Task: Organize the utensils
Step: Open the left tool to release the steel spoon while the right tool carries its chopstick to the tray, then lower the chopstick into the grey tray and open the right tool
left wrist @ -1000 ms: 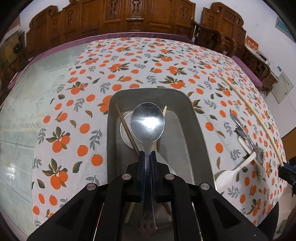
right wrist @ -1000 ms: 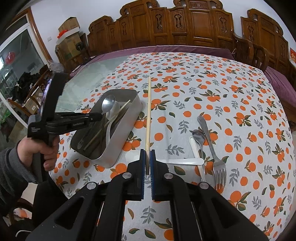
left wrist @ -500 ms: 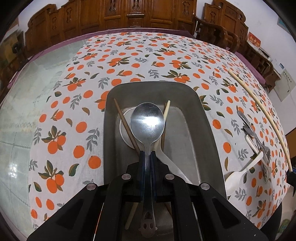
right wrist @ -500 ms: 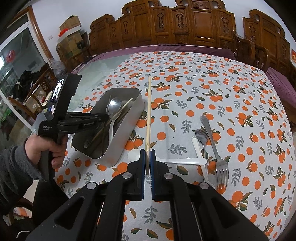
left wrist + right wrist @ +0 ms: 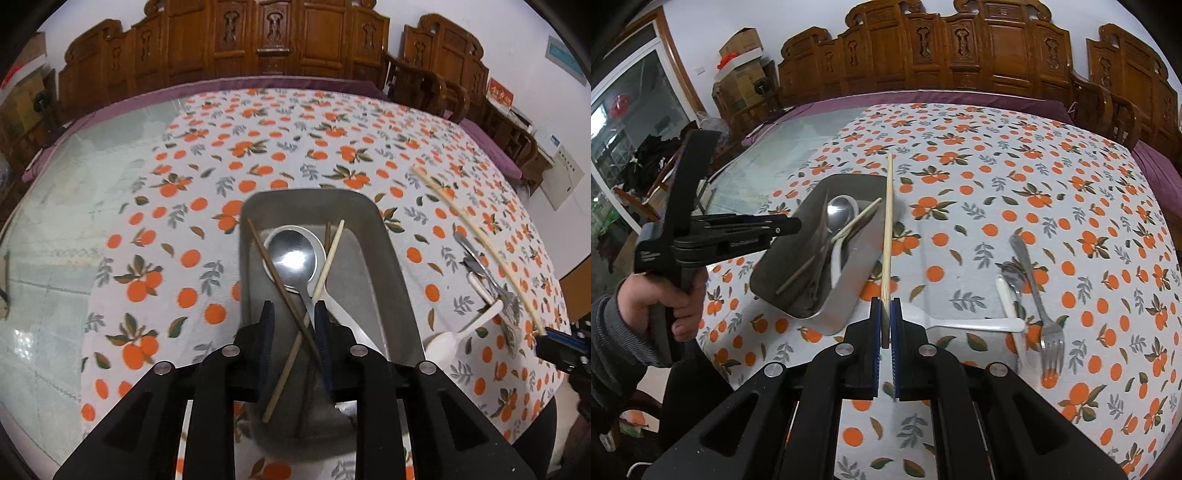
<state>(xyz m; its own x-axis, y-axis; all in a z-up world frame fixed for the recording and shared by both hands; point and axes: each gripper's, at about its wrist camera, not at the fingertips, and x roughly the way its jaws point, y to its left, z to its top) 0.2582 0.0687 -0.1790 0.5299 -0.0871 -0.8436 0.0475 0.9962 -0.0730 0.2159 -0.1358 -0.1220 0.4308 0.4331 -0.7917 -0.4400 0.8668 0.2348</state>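
Note:
A metal tray (image 5: 391,266) (image 5: 849,284) sits on the orange-print tablecloth. In it lie a metal spoon (image 5: 293,258) over a white spoon, a dark chopstick (image 5: 280,284) and a pale chopstick (image 5: 314,299). My left gripper (image 5: 294,325) is open just above the tray's near end; it also shows in the right wrist view (image 5: 792,227). My right gripper (image 5: 885,314) is shut on a pale chopstick (image 5: 888,229) (image 5: 476,236), held above the cloth beside the tray's right wall.
On the cloth right of the tray lie a white plastic spoon (image 5: 964,323), another white spoon (image 5: 1008,306), a metal spoon (image 5: 1010,271) and a fork (image 5: 1039,302). Carved wooden chairs (image 5: 960,55) stand behind the table. Bare glass tabletop (image 5: 62,221) lies left.
My left gripper has opened and let go of the metal spoon, which now lies in the tray. My right gripper has carried its chopstick closer to the tray.

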